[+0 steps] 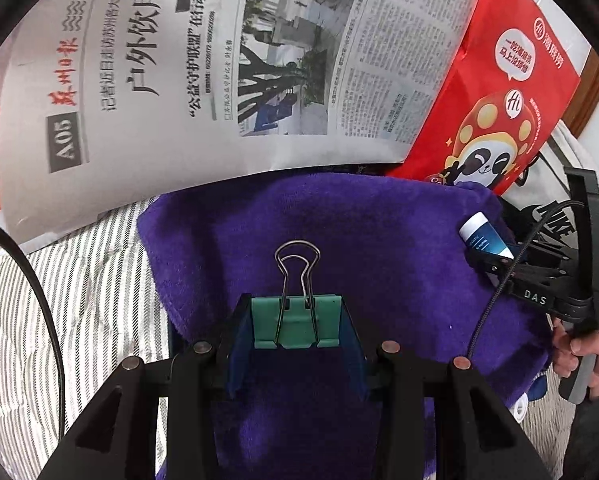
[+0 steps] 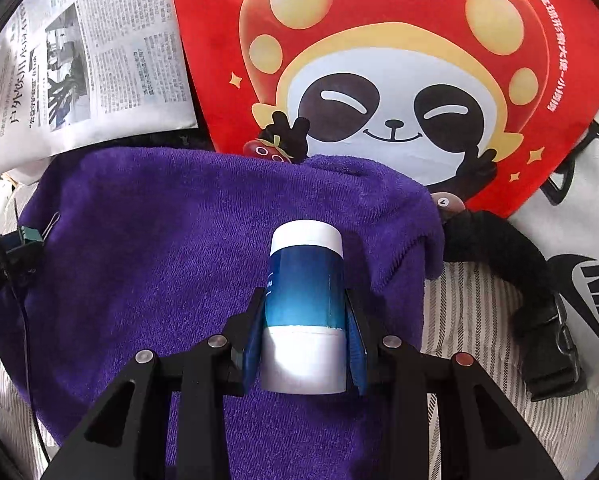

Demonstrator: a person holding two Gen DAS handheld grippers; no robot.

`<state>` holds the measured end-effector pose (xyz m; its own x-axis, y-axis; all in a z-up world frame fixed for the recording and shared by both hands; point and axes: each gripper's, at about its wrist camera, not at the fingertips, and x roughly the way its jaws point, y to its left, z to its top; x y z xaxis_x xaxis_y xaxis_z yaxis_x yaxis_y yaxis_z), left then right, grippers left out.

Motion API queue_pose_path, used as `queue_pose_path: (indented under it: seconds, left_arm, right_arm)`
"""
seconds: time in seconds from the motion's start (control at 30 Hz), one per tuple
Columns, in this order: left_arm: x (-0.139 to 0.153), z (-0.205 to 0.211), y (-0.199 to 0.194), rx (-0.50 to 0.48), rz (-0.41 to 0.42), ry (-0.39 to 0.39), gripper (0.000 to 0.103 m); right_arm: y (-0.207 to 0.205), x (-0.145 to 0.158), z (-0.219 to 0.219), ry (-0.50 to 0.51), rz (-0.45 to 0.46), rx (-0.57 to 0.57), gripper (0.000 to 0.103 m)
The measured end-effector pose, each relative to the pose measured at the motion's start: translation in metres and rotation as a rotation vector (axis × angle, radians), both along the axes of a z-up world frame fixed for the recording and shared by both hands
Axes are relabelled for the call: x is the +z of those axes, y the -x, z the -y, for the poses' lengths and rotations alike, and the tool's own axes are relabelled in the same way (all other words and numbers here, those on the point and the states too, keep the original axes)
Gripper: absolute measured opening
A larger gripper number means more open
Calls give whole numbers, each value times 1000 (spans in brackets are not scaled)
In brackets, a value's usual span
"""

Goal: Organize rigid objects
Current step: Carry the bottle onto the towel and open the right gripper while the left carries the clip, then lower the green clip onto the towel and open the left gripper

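My left gripper (image 1: 297, 312) is shut on a green binder clip (image 1: 297, 326) with steel wire handles, held above a purple towel (image 1: 339, 232). My right gripper (image 2: 305, 300) is shut on a blue and white tube (image 2: 305, 292), also over the purple towel (image 2: 159, 240). In the left wrist view the right gripper (image 1: 489, 258) shows at the right with the tube (image 1: 483, 236) in it. In the right wrist view the left gripper (image 2: 23, 240) shows at the far left edge with the clip (image 2: 33, 234).
A newspaper (image 1: 179, 60) lies behind the towel on the left. A red panda bag (image 2: 399, 60) lies behind on the right. A black strap with a buckle (image 2: 531, 280) and a white Nike bag (image 2: 595, 280) lie to the right. Striped cloth (image 1: 79, 300) lies underneath.
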<state>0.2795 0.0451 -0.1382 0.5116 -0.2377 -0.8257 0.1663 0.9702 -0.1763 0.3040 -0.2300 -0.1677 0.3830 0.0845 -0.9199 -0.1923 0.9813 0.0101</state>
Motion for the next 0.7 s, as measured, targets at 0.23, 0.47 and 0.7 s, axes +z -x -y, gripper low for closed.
queue_pose_path:
  seconds: [0.23, 0.47, 0.7]
  left_arm:
    - [-10, 10, -18, 19, -31, -24, 39]
    - [-14, 24, -30, 26, -43, -68, 39]
    - [-15, 46, -42, 33, -49, -137, 39]
  right_arm:
    - [-6, 0, 8, -25, -14, 21, 49]
    - [20, 23, 10, -3, 14, 25, 65]
    - [72, 56, 18, -35, 67, 24, 67]
